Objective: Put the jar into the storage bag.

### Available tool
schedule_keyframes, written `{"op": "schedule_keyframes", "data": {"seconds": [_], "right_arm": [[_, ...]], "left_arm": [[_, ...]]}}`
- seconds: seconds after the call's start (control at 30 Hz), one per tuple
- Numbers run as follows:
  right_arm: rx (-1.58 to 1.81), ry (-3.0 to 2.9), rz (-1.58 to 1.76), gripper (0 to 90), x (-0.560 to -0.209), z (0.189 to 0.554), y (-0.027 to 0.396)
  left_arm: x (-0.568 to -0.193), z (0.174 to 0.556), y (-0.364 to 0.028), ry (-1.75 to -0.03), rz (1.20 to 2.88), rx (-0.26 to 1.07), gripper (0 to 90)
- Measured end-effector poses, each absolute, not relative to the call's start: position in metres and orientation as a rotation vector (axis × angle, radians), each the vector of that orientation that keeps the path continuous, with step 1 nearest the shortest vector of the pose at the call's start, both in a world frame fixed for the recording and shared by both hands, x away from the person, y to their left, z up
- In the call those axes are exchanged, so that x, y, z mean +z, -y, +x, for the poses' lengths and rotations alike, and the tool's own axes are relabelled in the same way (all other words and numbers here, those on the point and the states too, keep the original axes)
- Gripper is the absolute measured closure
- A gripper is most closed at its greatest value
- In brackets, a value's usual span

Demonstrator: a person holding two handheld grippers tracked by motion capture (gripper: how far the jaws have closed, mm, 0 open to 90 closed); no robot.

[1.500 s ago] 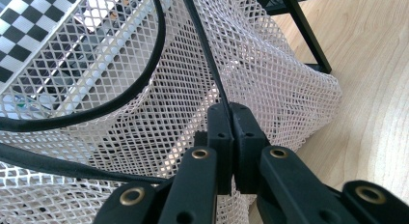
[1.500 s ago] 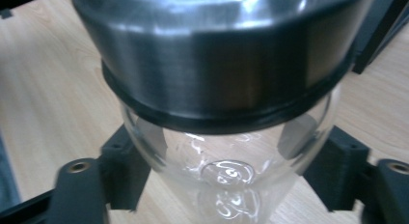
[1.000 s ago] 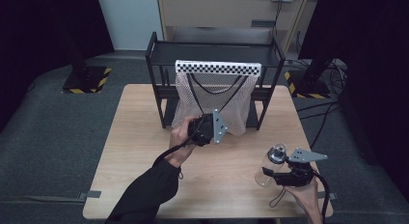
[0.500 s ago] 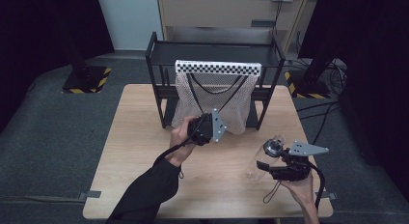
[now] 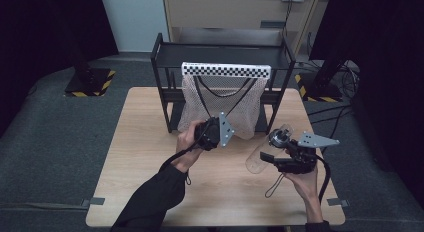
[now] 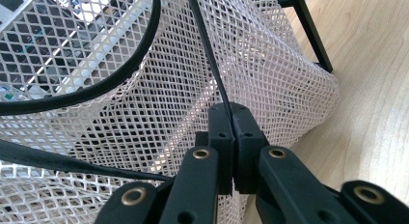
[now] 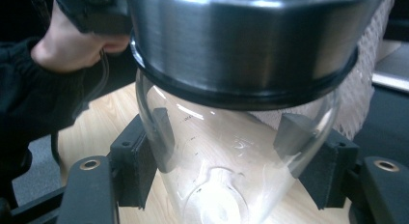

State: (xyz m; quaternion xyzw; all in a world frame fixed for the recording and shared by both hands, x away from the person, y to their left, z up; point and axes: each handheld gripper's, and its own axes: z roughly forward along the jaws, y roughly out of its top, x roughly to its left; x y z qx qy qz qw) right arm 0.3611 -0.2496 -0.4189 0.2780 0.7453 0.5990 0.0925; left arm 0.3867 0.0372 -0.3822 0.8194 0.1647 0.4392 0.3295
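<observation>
My left gripper pinches the bag while my right gripper clamps the bottle; next, into the mouth.

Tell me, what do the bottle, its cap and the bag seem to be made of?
The bottle looks like clear glass or hard plastic: see-through, with glossy highlights. Its cap looks like brushed metal, silver with fine streaks. The bag looks like soft white mesh fabric, open-weave and folding, with black cord trim.
</observation>
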Motion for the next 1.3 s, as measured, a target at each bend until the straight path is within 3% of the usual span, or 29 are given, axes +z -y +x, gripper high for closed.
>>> {"op": "schedule_keyframes", "data": {"seconds": [1.3], "right_arm": [[2.013, -2.002, 0.798, 31.8, -0.346, 0.405, 0.219]], "left_arm": [[-0.386, 0.390, -0.038, -0.437, 2.145, 1.136, 87.8]]}}
